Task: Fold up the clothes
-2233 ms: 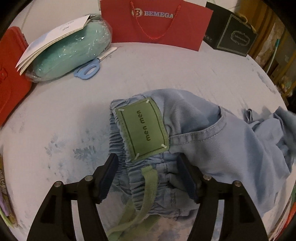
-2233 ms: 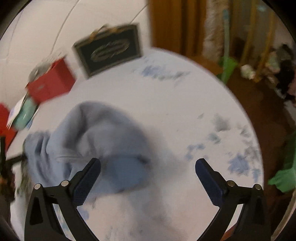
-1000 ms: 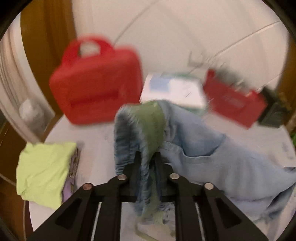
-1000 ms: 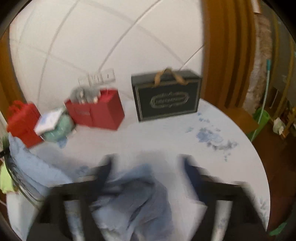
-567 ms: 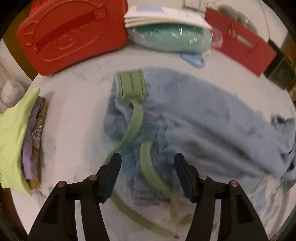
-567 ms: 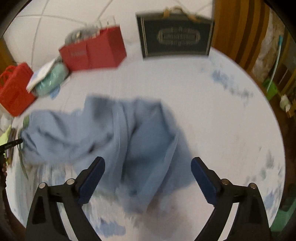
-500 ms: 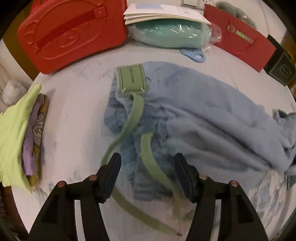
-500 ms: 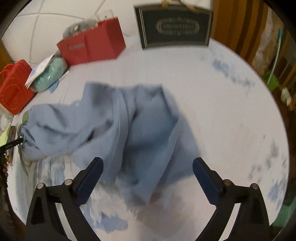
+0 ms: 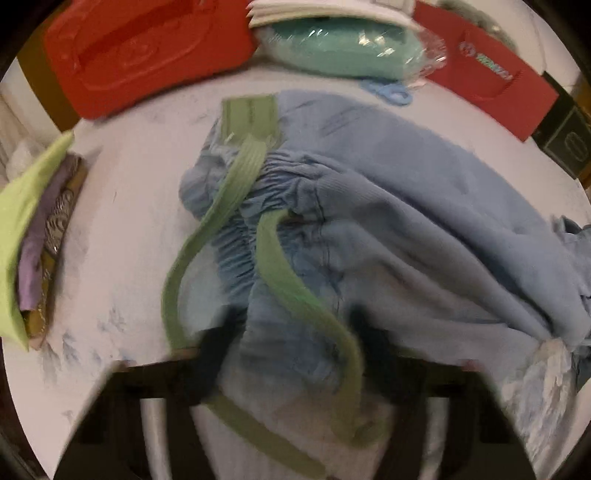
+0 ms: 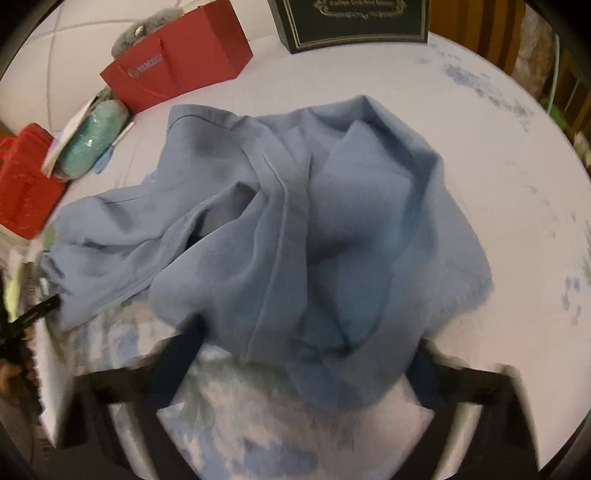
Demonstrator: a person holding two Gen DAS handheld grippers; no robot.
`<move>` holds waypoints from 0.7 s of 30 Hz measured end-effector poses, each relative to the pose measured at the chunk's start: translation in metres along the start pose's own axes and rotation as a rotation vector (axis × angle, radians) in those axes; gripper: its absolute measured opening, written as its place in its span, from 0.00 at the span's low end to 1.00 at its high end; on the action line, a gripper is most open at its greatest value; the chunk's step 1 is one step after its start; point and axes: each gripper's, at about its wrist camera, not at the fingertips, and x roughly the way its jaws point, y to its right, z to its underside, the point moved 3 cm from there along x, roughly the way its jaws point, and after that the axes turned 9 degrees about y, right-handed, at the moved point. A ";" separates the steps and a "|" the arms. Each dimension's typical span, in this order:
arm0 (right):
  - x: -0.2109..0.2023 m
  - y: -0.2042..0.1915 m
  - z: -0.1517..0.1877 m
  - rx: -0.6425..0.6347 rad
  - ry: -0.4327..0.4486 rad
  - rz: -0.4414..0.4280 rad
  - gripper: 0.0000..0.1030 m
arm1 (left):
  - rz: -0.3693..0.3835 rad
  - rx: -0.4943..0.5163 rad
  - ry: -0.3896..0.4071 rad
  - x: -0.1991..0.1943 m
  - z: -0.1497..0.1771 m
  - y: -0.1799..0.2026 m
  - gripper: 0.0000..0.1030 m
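A pair of light blue trousers [image 9: 424, 206] lies crumpled on the white table. Its elastic waistband with a green patch [image 9: 251, 114] and long green drawstrings [image 9: 291, 280] faces the left wrist view. My left gripper [image 9: 291, 332] is open, its blurred jaws standing either side of the waistband cloth. In the right wrist view the bunched legs [image 10: 332, 236] fill the middle. My right gripper [image 10: 303, 350] is open wide, with the lower edge of the legs between its jaws.
A stack of folded clothes [image 9: 26, 229], lime green on top, lies at the left table edge. A red case [image 9: 147, 48], a teal packet [image 9: 343, 40], blue scissors [image 9: 391, 94], a red paper bag [image 10: 177, 59] and a black box [image 10: 354, 18] line the far side.
Both grippers have moved closer to the trousers, now blurred with motion. The waistband now sits between the left jaws and the leg cloth between the right jaws. Both remain open.
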 end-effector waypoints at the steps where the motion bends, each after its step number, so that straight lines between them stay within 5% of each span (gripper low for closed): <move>1: -0.005 -0.001 -0.003 -0.035 0.019 0.034 0.16 | -0.003 0.009 0.008 -0.005 -0.002 0.004 0.37; 3: -0.020 -0.001 -0.011 -0.095 0.065 0.083 0.08 | -0.015 0.007 0.043 -0.019 -0.007 0.002 0.35; 11: -0.169 0.079 -0.077 -0.114 0.385 0.295 0.08 | -0.030 -0.106 0.205 -0.123 -0.033 -0.058 0.33; 16: -0.204 0.129 -0.076 -0.098 0.336 0.330 0.08 | -0.067 -0.109 0.199 -0.159 -0.013 -0.092 0.35; 18: -0.187 0.148 -0.065 -0.113 0.225 0.348 0.19 | -0.109 -0.080 0.156 -0.155 0.002 -0.101 0.44; 19: -0.172 0.157 -0.056 -0.118 0.150 0.339 0.36 | -0.119 -0.077 0.117 -0.149 0.011 -0.103 0.45; 20: -0.159 0.162 -0.046 -0.128 0.098 0.327 0.65 | -0.127 -0.073 0.082 -0.143 0.019 -0.105 0.50; 21: -0.147 0.166 -0.037 -0.139 0.051 0.313 0.80 | -0.133 -0.064 0.062 -0.139 0.024 -0.104 0.52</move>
